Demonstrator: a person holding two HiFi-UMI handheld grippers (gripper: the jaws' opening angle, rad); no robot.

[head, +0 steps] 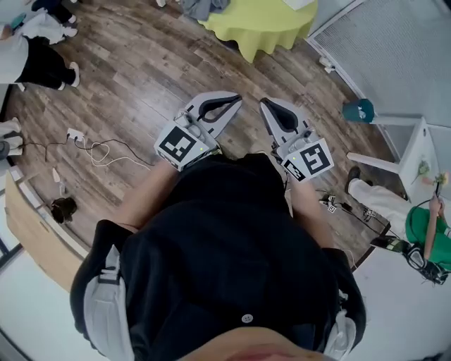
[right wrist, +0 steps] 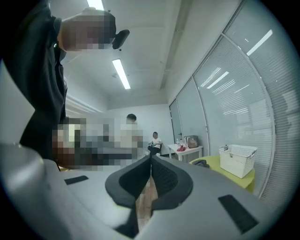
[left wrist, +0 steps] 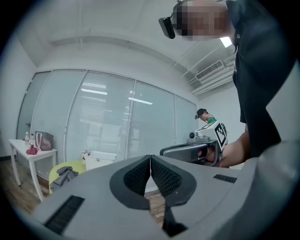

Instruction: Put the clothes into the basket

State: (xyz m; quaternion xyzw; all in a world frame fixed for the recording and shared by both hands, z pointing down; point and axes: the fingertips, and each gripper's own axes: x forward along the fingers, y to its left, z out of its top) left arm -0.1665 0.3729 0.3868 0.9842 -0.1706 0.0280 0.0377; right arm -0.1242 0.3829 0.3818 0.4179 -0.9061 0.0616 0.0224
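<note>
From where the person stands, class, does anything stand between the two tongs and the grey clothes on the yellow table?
Nothing visible does. Only wood-plank floor lies between the left tongs and right tongs, both shut, and the round yellow-clothed table, where the crumpled grey clothes lie near the white lattice basket.

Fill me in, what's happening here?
A person stands holding a claw in each hand. The left claw and right claw are both shut and empty, held level in front of the body. The grey clothes lie on the yellow table ahead, with the white basket. Nothing is picked up yet.
</note>
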